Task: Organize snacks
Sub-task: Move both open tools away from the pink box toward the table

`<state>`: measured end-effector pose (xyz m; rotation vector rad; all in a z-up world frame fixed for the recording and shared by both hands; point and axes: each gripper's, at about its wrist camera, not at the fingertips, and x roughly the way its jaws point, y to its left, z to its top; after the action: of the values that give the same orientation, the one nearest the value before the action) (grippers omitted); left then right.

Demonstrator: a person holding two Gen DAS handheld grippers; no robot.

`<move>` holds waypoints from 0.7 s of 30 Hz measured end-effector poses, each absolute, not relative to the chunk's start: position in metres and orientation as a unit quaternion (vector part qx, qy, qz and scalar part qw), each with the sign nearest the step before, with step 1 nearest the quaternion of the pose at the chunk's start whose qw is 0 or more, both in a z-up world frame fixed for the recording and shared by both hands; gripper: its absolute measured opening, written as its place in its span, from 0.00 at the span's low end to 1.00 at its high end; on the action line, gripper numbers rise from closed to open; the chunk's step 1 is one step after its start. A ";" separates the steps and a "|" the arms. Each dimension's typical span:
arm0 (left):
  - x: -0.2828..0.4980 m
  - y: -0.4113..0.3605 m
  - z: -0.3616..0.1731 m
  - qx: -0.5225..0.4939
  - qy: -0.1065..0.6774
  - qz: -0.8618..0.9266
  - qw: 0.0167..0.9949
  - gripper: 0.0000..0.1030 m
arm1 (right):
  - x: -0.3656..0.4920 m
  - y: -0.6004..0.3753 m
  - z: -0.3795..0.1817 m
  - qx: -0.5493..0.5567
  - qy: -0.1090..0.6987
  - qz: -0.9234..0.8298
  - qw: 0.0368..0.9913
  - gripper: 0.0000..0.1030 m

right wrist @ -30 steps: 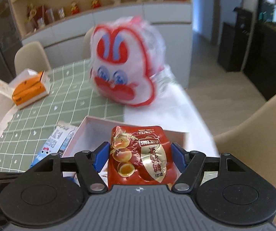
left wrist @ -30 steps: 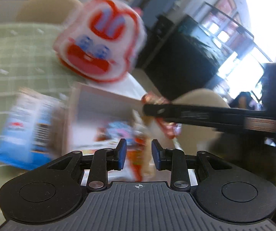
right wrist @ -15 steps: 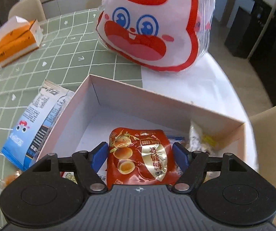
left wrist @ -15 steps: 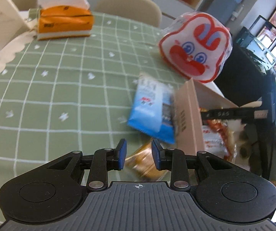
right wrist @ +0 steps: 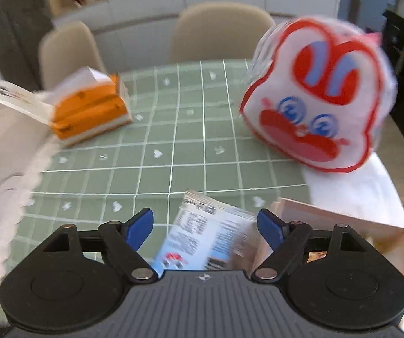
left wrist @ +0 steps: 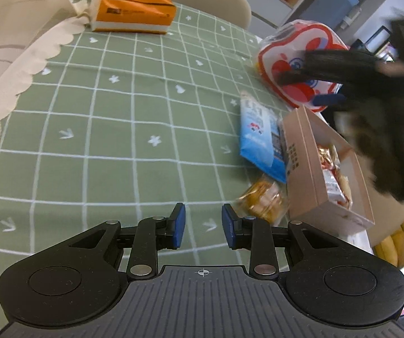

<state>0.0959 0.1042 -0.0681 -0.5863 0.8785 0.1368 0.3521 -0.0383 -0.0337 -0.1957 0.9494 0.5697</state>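
Note:
A pink cardboard box (left wrist: 309, 169) with several snack packets inside sits at the table's right side; its corner shows in the right wrist view (right wrist: 342, 219). A blue snack packet (left wrist: 258, 138) lies against its left wall, also below my right gripper (right wrist: 202, 242). A small orange-brown snack (left wrist: 261, 201) lies just ahead and right of my left gripper (left wrist: 203, 226), which is slightly open and empty. My right gripper (right wrist: 204, 225) is wide open and empty; it appears blurred above the box in the left wrist view (left wrist: 342, 84).
A red-and-white rabbit-face bag (left wrist: 294, 59) stands behind the box, also in the right wrist view (right wrist: 320, 107). An orange tissue box (left wrist: 134, 14) sits at the far left on the green checked tablecloth (left wrist: 117, 112). Beige chairs (right wrist: 219, 31) stand behind the table.
My right gripper has let go of the red egg-snack packet into the box, opened and lifted away to the left. My left gripper has swung left toward the table.

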 end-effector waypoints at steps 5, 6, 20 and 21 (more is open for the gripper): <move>0.071 0.129 -0.070 -0.291 0.421 0.071 0.856 0.31 | 0.366 0.042 -0.083 -0.201 0.459 0.205 0.841 0.30; 0.067 0.135 -0.071 -0.292 0.423 0.074 0.855 0.31 | 0.368 0.051 -0.090 -0.219 0.456 0.197 0.840 0.28; 0.063 0.167 -0.076 -0.300 0.437 0.054 0.846 0.31 | 0.327 0.043 -0.101 -0.215 0.485 0.230 0.816 0.24; 0.065 0.165 -0.077 -0.297 0.439 0.050 0.846 0.31 | 0.317 0.038 -0.098 -0.212 0.487 0.241 0.812 0.24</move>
<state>0.0649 0.1649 -0.0766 -0.6265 0.9260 0.1049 0.3170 0.0384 -0.0984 -0.4535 1.0411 0.5150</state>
